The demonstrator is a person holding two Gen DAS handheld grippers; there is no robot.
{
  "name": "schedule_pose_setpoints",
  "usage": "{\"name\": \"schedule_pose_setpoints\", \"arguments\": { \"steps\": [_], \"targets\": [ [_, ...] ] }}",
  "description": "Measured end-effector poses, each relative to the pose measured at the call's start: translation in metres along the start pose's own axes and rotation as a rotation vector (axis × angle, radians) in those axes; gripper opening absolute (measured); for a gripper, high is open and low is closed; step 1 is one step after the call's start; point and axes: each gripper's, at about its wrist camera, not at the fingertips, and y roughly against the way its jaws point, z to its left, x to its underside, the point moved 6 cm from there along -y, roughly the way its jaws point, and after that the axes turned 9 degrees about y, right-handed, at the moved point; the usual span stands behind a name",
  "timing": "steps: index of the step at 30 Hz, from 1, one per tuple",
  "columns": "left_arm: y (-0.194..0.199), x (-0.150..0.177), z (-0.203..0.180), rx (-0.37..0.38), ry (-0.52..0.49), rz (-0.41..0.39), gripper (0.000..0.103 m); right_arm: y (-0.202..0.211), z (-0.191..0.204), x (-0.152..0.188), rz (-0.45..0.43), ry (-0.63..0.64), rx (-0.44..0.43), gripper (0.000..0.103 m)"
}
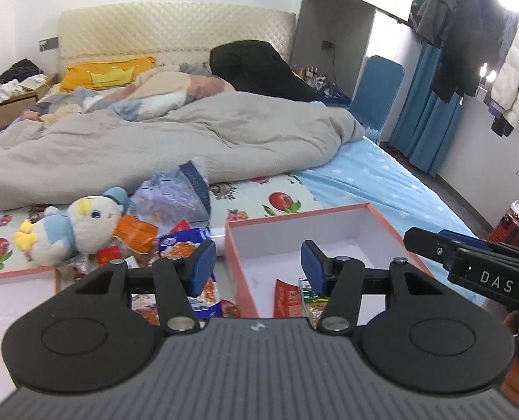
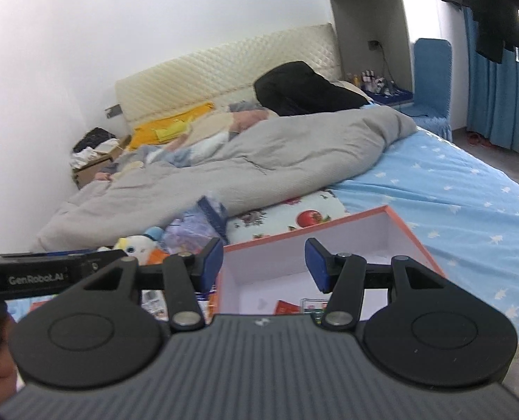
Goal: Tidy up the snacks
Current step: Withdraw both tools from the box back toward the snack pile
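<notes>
A pink-rimmed white box (image 1: 382,215) stands on the bed with a red snack packet (image 1: 285,297) and a green one inside; it also shows in the right wrist view (image 2: 396,217). A pile of snack packets (image 1: 186,245) lies left of the box, with an orange packet (image 1: 137,232) and a large clear bag (image 1: 175,196). My left gripper (image 1: 257,266) is open and empty, held above the box's left wall. My right gripper (image 2: 263,264) is open and empty above the box. The right gripper's body appears at the left wrist view's right edge (image 1: 483,266).
A plush duck (image 1: 74,227) lies left of the snacks. A second pink-rimmed box (image 1: 14,273) sits at the lower left. A grey duvet (image 1: 154,140) covers the bed behind. A blue chair (image 1: 375,87) and hanging clothes (image 1: 469,28) stand to the right.
</notes>
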Motion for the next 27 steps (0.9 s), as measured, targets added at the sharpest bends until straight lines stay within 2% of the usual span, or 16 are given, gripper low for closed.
{"name": "schedule_pose_setpoints", "arguments": {
  "steps": [13, 22, 27],
  "targets": [
    [0.052, 0.025, 0.070, -0.052, 0.098, -0.019, 0.060, 0.018, 0.063, 0.010, -0.021, 0.071, -0.079, 0.055],
    [0.068, 0.051, 0.113, -0.111, 0.139, -0.011, 0.060, 0.018, 0.103, 0.033, 0.010, 0.102, -0.144, 0.055],
    [0.070, 0.071, 0.138, -0.141, 0.170, 0.024, 0.060, 0.015, 0.120, 0.049, 0.033, 0.120, -0.153, 0.055]
  ]
}}
